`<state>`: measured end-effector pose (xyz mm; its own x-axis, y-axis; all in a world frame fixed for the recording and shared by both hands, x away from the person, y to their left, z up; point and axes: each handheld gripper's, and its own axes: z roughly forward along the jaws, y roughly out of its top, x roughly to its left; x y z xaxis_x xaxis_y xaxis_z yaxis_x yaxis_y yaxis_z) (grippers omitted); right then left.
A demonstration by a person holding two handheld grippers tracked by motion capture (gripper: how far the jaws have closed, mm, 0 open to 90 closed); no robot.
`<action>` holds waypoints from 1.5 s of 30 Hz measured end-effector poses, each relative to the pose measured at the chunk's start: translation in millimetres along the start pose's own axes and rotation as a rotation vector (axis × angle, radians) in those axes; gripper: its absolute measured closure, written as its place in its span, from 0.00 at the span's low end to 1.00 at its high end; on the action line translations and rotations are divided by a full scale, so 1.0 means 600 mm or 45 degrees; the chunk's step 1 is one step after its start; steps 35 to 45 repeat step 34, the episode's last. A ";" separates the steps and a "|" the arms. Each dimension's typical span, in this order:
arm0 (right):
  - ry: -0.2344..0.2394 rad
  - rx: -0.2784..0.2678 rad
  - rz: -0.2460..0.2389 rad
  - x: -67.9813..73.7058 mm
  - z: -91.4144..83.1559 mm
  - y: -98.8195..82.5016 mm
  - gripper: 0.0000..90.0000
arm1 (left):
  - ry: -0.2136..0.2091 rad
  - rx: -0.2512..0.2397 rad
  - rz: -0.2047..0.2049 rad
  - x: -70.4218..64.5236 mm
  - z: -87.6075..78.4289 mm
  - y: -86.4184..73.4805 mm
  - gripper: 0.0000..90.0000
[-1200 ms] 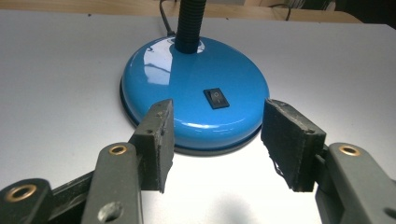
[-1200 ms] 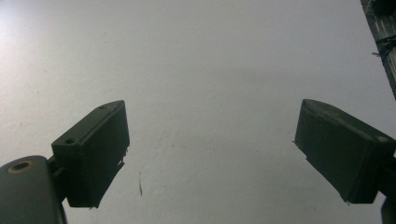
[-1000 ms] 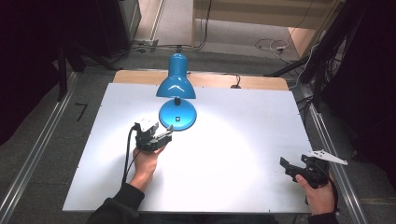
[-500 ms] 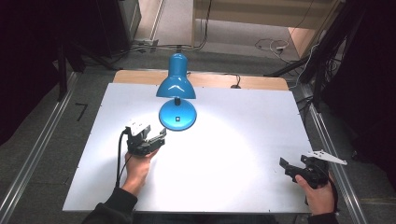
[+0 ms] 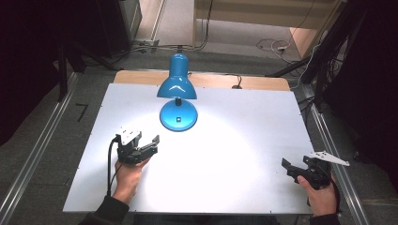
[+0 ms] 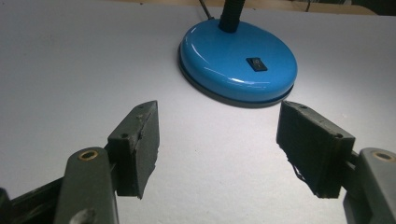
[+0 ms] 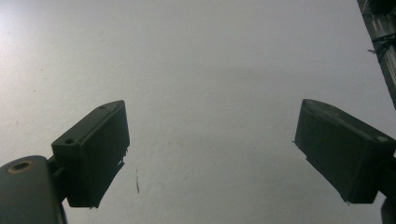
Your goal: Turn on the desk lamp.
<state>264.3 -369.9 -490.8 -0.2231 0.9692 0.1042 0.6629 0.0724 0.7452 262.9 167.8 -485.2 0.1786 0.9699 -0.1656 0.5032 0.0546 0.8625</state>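
From my seat I see a blue desk lamp (image 5: 177,96) standing lit on the white bench (image 5: 244,140), toward its far middle. The left gripper (image 5: 152,140) sits near the lamp's round base (image 6: 238,63), to its near left, aimed at it but apart from it. In the left gripper view the base lies just ahead of the fingers (image 6: 137,142), closer to the one on that view's right, with bare bench between. A small black rocker switch (image 6: 257,64) sits on top of the base.

In that view the lamp's neck is cut off at the top edge and the shade is out of frame. I cannot read the switch's position.

The left fingers stand wide apart, holding nothing. The right gripper (image 5: 286,166) sits at the bench's near right corner, well apart from the lamp, held in the right hand (image 5: 321,197). Its fingers (image 7: 95,151) are spread wide too, empty, above plain white surface, with a metal rail (image 7: 380,42) at that view's upper right.
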 end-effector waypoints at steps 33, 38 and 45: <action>-0.021 0.023 0.004 -0.001 0.011 -0.014 0.10 | 0.166 0.056 -0.091 0.105 -0.084 -0.046 0.21; -0.034 0.050 -0.001 0.001 0.021 -0.019 0.09 | 0.152 0.079 -0.113 0.110 -0.082 -0.048 0.20; -0.034 0.050 -0.001 0.001 0.021 -0.019 0.09 | 0.152 0.079 -0.113 0.110 -0.082 -0.048 0.20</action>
